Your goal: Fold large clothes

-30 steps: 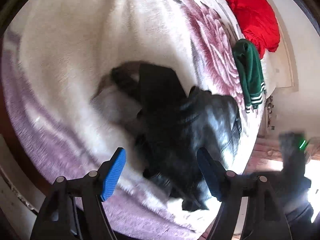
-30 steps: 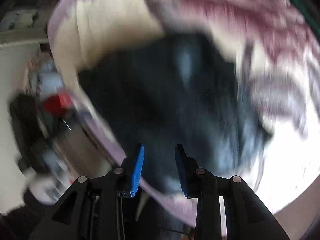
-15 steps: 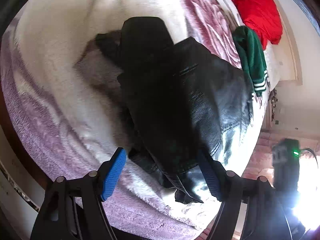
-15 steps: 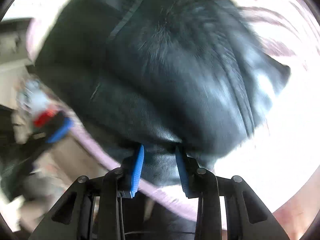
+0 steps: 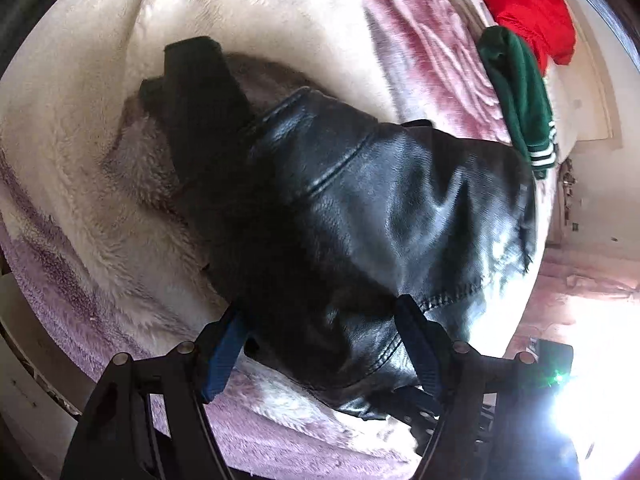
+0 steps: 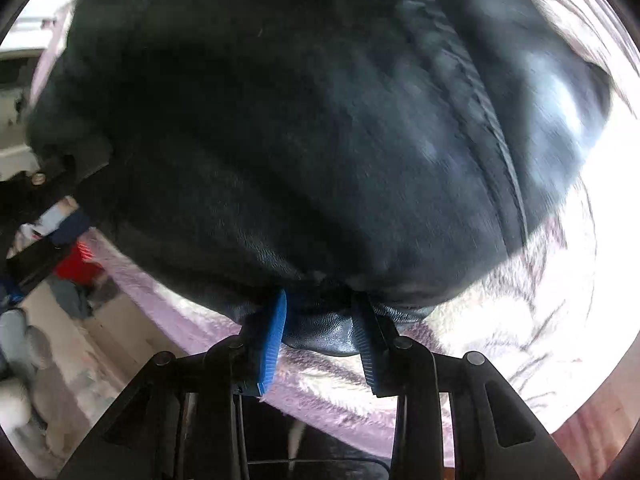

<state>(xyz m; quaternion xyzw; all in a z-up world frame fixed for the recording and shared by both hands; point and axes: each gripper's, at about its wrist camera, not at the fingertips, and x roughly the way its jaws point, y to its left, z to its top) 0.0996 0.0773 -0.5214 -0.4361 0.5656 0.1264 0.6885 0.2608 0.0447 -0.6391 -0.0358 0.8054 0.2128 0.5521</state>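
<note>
A black leather jacket [image 5: 380,208] lies spread on a cream and pink fleece blanket [image 5: 100,200], one sleeve reaching up to the left. My left gripper [image 5: 320,332] hangs low over the jacket's near hem. It is open wide, the leather bulging between its blue pads [image 5: 224,344] without being pinched. In the right wrist view the jacket [image 6: 300,140] fills most of the picture. My right gripper [image 6: 320,320] has a gathered fold of the hem between its pads [image 6: 274,336], which still touch the leather at the tips. Its jaws are opening.
A red garment [image 5: 528,4] and a green striped-cuff garment [image 5: 520,92] lie at the blanket's far right. The bed's edge runs along the bottom of both views. Clutter sits on the floor [image 6: 76,264] beyond it. Strong glare fills the lower right.
The jacket has swung over and settled flat on the blanket. Both grippers have come down close to its near hem. The gap between the right pads has grown slightly.
</note>
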